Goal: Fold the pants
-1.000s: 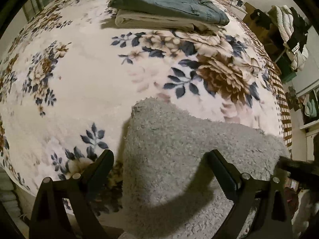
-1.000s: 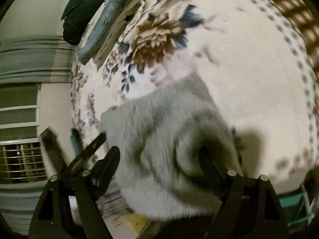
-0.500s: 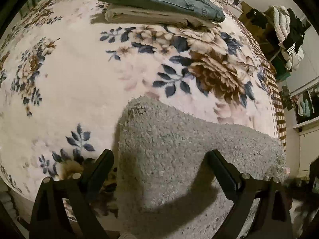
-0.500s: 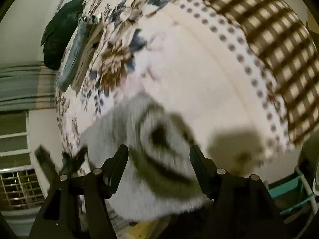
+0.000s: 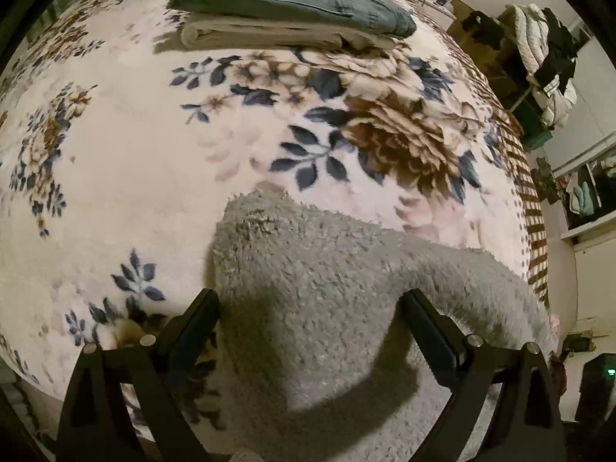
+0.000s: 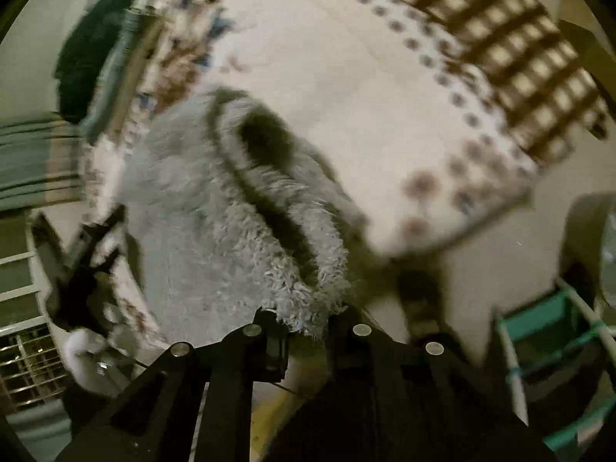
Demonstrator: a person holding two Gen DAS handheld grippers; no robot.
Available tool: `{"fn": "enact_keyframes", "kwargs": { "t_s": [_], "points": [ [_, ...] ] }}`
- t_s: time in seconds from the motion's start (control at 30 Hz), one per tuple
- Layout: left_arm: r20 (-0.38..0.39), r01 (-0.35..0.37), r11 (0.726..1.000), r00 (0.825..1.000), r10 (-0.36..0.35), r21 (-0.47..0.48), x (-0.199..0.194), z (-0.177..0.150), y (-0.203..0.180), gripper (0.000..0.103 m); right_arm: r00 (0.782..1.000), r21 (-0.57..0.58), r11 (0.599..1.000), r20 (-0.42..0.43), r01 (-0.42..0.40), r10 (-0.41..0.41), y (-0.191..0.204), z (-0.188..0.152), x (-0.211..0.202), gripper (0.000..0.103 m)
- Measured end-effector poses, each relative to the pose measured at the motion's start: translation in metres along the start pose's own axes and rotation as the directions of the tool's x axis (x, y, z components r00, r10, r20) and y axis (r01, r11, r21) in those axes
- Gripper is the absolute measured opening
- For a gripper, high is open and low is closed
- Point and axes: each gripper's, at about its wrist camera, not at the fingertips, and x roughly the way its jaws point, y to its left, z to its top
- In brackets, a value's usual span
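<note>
Fluffy grey pants lie on a floral blanket at the near edge of the bed. My left gripper is open, its fingers spread wide over the grey fleece. In the right wrist view my right gripper is shut on the edge of the grey pants, and a dark fold runs along the fleece above the fingers. The left gripper shows at the far left of that view.
A stack of folded clothes, teal jeans on a cream garment, lies at the far side of the bed. Shelves with clothes stand to the right. A teal rack stands beside the bed.
My right gripper has closed from wide open onto the edge of the grey pants and swung toward the bed's corner. My left gripper stays open and has barely shifted.
</note>
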Motion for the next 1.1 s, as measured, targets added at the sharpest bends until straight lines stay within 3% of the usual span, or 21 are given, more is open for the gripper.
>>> {"fn": "enact_keyframes", "kwargs": {
  "t_s": [0.07,0.13,0.17,0.2,0.23,0.33,0.4,0.5,0.53,0.57,0.6,0.73,0.83,0.97,1.03,1.1],
  "points": [
    [-0.006,-0.005,1.0,1.0,0.005,0.008,0.002,-0.001,-0.003,0.097,0.994,-0.025,0.998,-0.082,0.064,-0.066,0.0,0.008,0.019,0.023],
    [-0.011,-0.004,1.0,1.0,0.004,0.009,0.0,0.0,-0.002,0.097,0.989,-0.035,0.996,-0.118,0.087,-0.09,0.002,0.015,0.024,0.042],
    [-0.012,0.003,1.0,1.0,-0.003,0.007,-0.002,0.0,-0.001,0.097,0.991,-0.037,0.996,-0.111,0.075,-0.079,0.007,0.019,0.019,0.043],
    [-0.012,0.007,1.0,1.0,-0.007,0.007,-0.003,0.0,0.0,0.097,0.996,-0.049,0.998,-0.081,0.031,-0.035,0.012,0.021,0.008,0.046],
    [-0.01,0.013,1.0,1.0,-0.013,0.007,-0.006,0.001,0.002,0.097,0.999,-0.074,0.997,-0.038,-0.036,0.033,0.022,0.025,-0.007,0.058],
    [-0.004,0.024,1.0,1.0,-0.024,0.007,-0.01,0.002,0.005,0.097,0.984,-0.127,0.98,0.07,-0.156,0.166,0.044,0.039,-0.041,0.077],
    [-0.006,0.026,1.0,1.0,-0.026,-0.002,-0.008,0.003,0.007,0.097,0.976,-0.137,0.974,0.095,-0.183,0.197,0.055,0.06,-0.042,0.077],
    [-0.005,0.035,0.999,0.999,-0.035,-0.024,-0.008,0.004,0.01,0.097,0.986,-0.088,0.986,0.077,-0.141,0.148,0.057,0.101,-0.015,0.077],
    [-0.005,0.037,0.999,0.999,-0.037,-0.029,-0.007,0.004,0.011,0.097,0.988,-0.065,0.988,0.06,-0.137,0.141,0.057,0.116,-0.001,0.071],
    [-0.005,0.036,0.999,0.999,-0.036,-0.031,-0.008,0.004,0.011,0.097,0.989,-0.056,0.989,0.048,-0.14,0.143,0.054,0.123,0.006,0.056],
    [-0.005,0.036,0.999,0.999,-0.036,-0.03,-0.008,0.005,0.011,0.097,0.99,-0.058,0.989,0.03,-0.138,0.14,0.054,0.129,0.015,0.032],
    [-0.007,0.026,0.999,1.0,-0.026,-0.02,-0.006,0.004,0.015,0.097,0.985,-0.133,0.989,0.151,-0.067,0.087,0.075,0.132,0.004,0.027],
    [-0.024,0.037,0.998,0.999,-0.038,-0.048,-0.001,0.003,0.022,0.097,0.972,-0.131,0.991,0.227,-0.037,0.066,0.079,0.137,-0.005,0.027],
    [-0.027,0.045,0.997,0.999,-0.047,-0.059,-0.012,0.004,0.023,0.097,0.99,-0.105,0.992,0.113,-0.067,0.079,0.072,0.137,0.011,0.036],
    [-0.014,0.078,0.995,0.997,-0.079,-0.06,-0.023,0.006,0.022,0.097,0.985,-0.108,0.99,0.138,-0.093,0.108,0.064,0.118,-0.007,0.055],
    [0.006,0.096,0.994,0.995,-0.096,-0.051,-0.032,0.012,0.021,0.097,0.982,-0.09,0.991,0.156,-0.095,0.108,0.05,0.095,-0.022,0.064]
  ]
}}
